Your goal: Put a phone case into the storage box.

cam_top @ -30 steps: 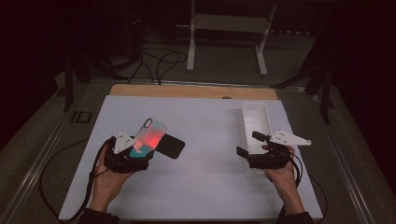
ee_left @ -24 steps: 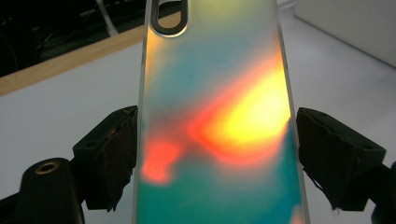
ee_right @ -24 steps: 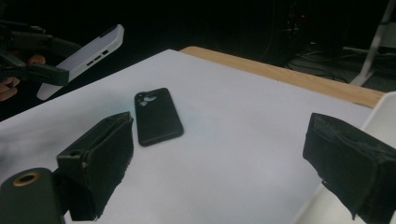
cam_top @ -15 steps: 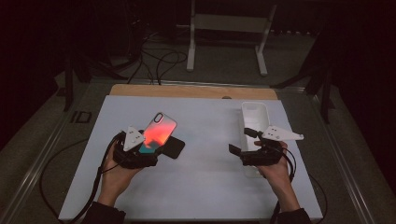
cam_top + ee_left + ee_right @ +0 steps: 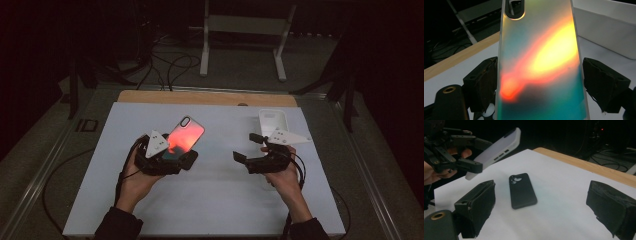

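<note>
The left gripper [image 5: 172, 155] is clamping the iridescent case [image 5: 184, 137] by its long edges, tilting it above the table [image 5: 225, 200]. It's light, glossy, flexible, likely slippery. The right gripper [image 5: 250, 147] is hovering open-jawed, empty.

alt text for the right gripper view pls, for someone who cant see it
A black phone case lies flat on the white table sheet, seen between the right gripper's two wide-open black jaws. Upper left, the left gripper holds a frosted, translucent phone case tilted above the table.
</note>
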`<state>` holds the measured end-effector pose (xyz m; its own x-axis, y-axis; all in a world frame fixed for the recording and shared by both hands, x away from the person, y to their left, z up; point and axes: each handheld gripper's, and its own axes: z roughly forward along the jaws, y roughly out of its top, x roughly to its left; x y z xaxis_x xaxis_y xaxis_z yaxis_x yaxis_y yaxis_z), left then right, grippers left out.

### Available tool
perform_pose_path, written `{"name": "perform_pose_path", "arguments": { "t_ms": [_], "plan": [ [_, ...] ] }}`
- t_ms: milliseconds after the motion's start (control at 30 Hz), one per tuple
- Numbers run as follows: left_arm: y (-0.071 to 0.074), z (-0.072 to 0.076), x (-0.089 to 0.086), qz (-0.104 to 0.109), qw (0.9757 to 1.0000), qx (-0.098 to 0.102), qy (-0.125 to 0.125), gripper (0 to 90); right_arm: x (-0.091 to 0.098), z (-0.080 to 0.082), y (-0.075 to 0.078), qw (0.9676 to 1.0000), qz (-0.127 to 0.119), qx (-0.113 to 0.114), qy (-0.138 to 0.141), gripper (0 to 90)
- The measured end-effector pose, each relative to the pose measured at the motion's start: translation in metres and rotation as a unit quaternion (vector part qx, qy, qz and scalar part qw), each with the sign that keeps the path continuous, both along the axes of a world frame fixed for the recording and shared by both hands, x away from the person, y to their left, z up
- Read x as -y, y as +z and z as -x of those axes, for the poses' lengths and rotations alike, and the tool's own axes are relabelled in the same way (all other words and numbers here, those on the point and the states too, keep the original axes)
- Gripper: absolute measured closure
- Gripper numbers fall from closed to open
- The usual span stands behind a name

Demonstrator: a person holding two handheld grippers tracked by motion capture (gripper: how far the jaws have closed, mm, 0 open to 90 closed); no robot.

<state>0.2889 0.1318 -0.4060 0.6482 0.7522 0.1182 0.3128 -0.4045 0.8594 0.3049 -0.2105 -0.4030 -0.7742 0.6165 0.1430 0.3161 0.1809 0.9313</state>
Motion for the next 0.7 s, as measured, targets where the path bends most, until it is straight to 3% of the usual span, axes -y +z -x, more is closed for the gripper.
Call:
{"name": "perform_pose_path", "arguments": {
  "t_ms": [400, 700],
  "plan": [
    [-0.002, -0.001, 0.024, 0.0, 0.9994, 0.014, -0.032, 16.9, -0.021, -0.009, 0.0, 0.9994, -0.018, -0.017, 0.024, 8.8],
    [-0.003, 0.007, 0.042, 0.014, 0.9981, 0.024, -0.055, 16.9, -0.039, -0.014, 0.001, 0.9974, -0.026, -0.049, 0.045, 9.5]
  ]
}}
